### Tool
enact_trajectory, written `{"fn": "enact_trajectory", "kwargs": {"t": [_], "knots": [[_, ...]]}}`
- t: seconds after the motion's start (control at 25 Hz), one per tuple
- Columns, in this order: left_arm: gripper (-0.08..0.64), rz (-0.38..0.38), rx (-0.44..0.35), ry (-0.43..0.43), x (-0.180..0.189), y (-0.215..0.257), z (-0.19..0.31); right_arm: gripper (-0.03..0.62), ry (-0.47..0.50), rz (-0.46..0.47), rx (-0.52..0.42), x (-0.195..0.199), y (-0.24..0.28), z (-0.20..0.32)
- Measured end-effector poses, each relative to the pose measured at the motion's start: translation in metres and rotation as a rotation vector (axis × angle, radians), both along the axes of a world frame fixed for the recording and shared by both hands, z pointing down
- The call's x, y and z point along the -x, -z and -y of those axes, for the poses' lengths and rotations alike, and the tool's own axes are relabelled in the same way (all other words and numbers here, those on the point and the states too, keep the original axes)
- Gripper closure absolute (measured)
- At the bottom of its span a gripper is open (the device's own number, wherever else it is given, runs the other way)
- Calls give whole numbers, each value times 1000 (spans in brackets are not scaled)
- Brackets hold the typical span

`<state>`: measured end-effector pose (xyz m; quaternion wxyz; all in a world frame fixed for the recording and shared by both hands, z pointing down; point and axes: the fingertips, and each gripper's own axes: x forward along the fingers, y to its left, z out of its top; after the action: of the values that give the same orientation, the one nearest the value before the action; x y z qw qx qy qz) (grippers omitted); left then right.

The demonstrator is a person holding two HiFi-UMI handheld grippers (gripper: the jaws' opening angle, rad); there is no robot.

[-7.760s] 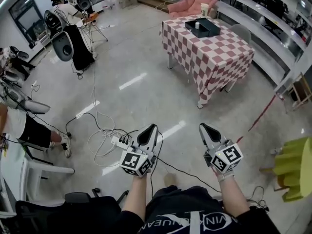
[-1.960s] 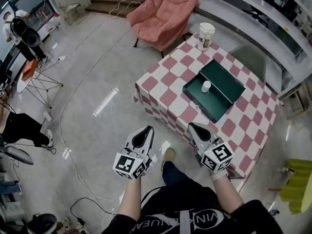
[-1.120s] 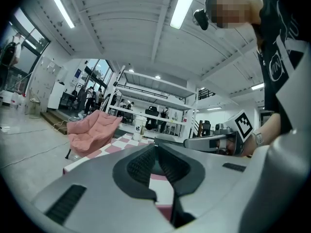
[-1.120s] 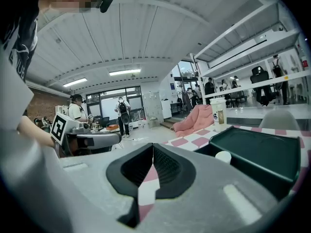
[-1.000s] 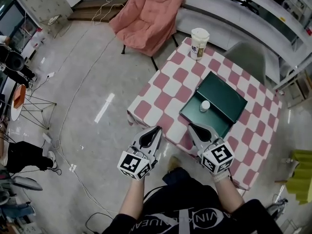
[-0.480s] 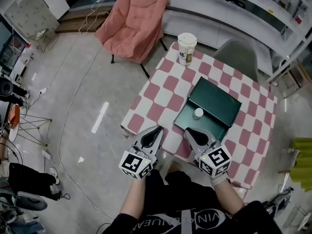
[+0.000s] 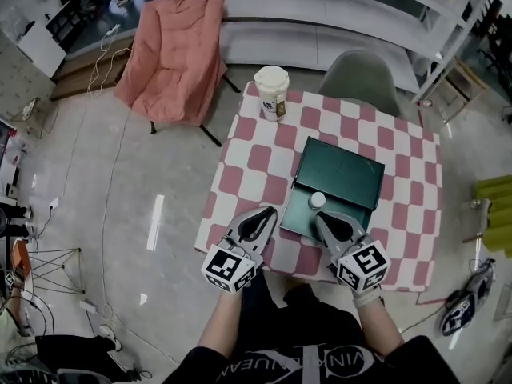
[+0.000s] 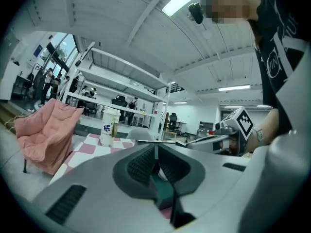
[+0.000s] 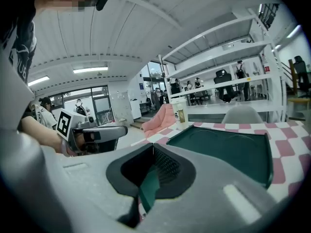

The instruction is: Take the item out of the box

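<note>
Just beyond right tongs (image 7: pixel 323 218): white item (image 7: pixel 318 201) in box (image 7: pixel 340 173).

I am closing in on the checked table (image 7: pixel 240 174). At the start it was standing far across the room, and now it is lying right below me, squared up to my view. The left gripper (image 7: pixel 267 212) and right gripper (image 7: pixel 319 217) are reaching over its near edge, where earlier they were hanging above bare floor. The open green box (image 7: pixel 340 174) is coming nearer, and its small white item (image 7: pixel 318 201) is now sitting just ahead of the right gripper's tips. The pink armchair (image 7: pixel 172 54) and paper cup (image 7: pixel 272 92) are drifting leftward in the head view.
</note>
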<state>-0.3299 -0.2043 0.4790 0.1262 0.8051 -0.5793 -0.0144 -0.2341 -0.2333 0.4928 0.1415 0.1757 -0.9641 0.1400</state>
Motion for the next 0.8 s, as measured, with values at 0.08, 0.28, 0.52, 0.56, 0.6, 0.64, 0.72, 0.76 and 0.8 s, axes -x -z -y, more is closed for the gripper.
{"fn": "enact_trajectory", "kwargs": {"t": [0.08, 0.28, 0.52, 0.56, 0.6, 0.64, 0.72, 0.76, 0.8], "knots": [[534, 9, 7, -55, 0, -2, 10, 586, -46, -4, 12, 1, -2, 7], [534, 9, 23, -159, 1, -10, 32, 586, -138, -57, 30, 0, -14, 18], [534, 0, 33, -268, -3, -16, 51, 584, -244, -114, 73, -6, -26, 28], [534, -5, 34, -282, -4, -17, 53, 581, -257, -122, 79, -7, -27, 28], [534, -10, 35, -294, -6, -18, 55, 575, -267, -130, 85, -7, -29, 29], [534, -13, 36, -305, -7, -19, 57, 574, -276, -139, 91, -8, -31, 30], [534, -15, 39, -323, -10, -22, 60, 565, -295, -167, 104, -9, -36, 32], [534, -14, 42, -330, -11, -23, 60, 557, -303, -185, 109, -9, -39, 33], [534, -12, 45, -336, -12, -24, 61, 546, -310, -205, 112, -9, -42, 33]]}}
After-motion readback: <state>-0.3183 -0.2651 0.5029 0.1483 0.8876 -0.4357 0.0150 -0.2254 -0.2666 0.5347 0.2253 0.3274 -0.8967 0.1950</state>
